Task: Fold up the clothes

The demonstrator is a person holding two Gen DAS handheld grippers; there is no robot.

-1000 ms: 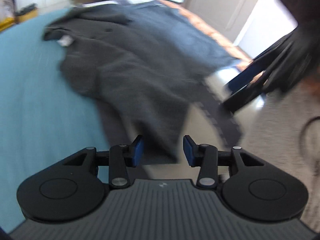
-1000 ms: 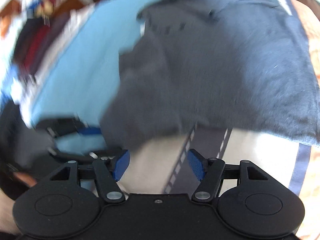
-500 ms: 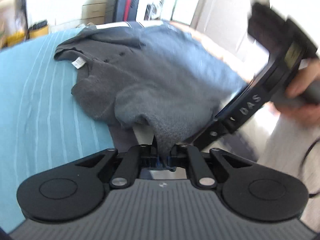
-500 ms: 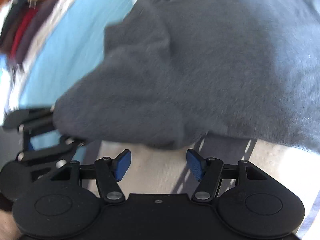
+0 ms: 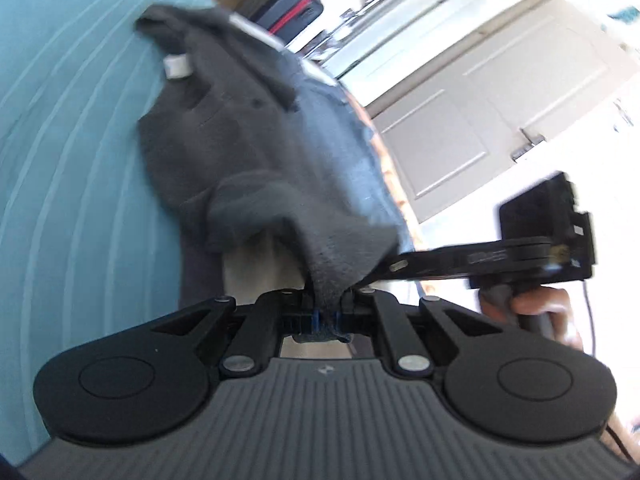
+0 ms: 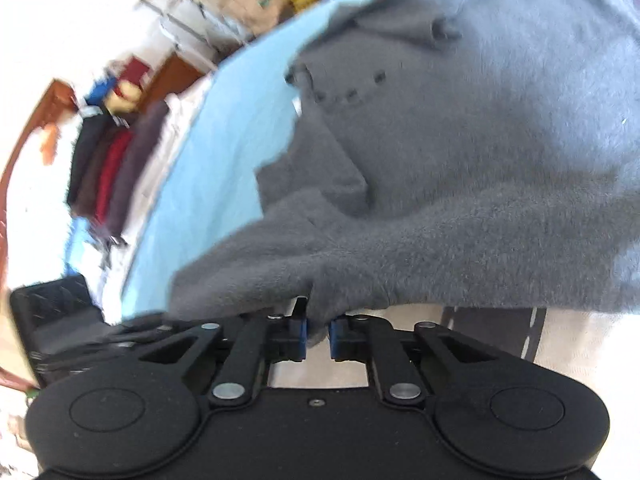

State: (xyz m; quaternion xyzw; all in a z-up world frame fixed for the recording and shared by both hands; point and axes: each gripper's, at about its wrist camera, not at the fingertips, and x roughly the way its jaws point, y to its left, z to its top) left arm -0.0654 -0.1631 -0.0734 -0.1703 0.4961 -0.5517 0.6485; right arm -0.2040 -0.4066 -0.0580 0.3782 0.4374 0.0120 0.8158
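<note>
Nearest the left wrist camera, the left gripper [image 5: 326, 317] is clamped on the hem of a dark grey garment [image 5: 256, 148], a small tuft of cloth poking out below its blue pads. In the right wrist view, the right gripper [image 6: 318, 338] likewise pinches a fold of the same fuzzy hem between its blue pads [image 6: 301, 338], the edge lifted off the surface. Just beyond, the garment spreads over a light blue striped sheet [image 5: 72, 184], with a white label [image 5: 176, 67] near its collar and a row of buttons [image 6: 352, 94] on the placket. To the right in the left view, a hand [image 5: 540, 308] holds the other tool's handle. Farther off stand a white panelled door [image 5: 480, 104] and a stack of folded clothes [image 6: 116, 168].
</note>
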